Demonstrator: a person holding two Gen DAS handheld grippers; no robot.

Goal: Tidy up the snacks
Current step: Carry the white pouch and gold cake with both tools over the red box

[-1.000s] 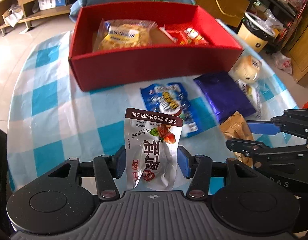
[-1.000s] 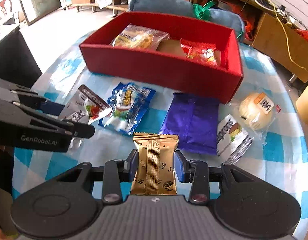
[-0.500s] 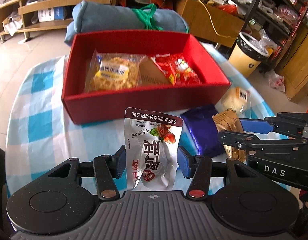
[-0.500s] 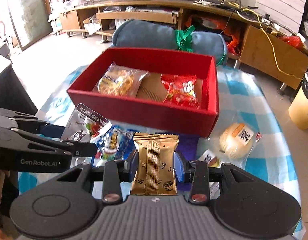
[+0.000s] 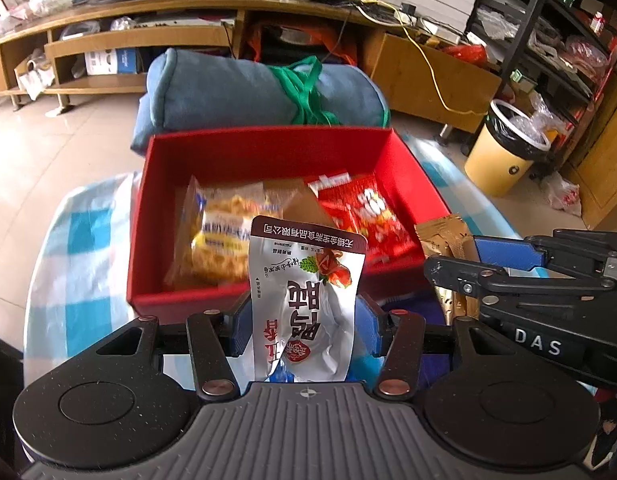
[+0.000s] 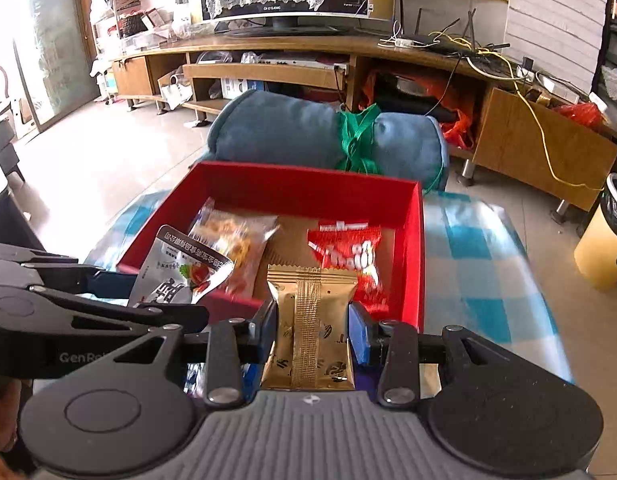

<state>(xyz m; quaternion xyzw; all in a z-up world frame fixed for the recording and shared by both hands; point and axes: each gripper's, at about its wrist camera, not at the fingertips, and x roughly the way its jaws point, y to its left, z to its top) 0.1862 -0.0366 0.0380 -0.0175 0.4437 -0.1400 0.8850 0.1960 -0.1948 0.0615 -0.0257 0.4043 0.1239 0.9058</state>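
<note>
My left gripper (image 5: 304, 328) is shut on a silver snack pouch (image 5: 306, 296) with a dark red top band, held just above the near wall of the red box (image 5: 268, 152). My right gripper (image 6: 312, 334) is shut on a gold snack packet (image 6: 310, 332), held over the box's near wall (image 6: 414, 260). The box holds a yellow snack bag (image 5: 224, 236) on the left and a red snack bag (image 5: 366, 216) on the right. Each gripper shows in the other's view: the right one (image 5: 460, 264) with its gold packet (image 5: 444, 236), the left one (image 6: 120, 292) with its pouch (image 6: 180, 268).
The box stands on a table with a blue-and-white checked cloth (image 6: 480, 248). A rolled blue cushion (image 5: 244, 92) tied with green tape lies behind the box. A yellow bin (image 5: 504, 152) stands on the floor at the right. Other snacks under the grippers are mostly hidden.
Both grippers have risen and moved forward with their packets, from over the loose snacks on the cloth to the near wall of the red box.
</note>
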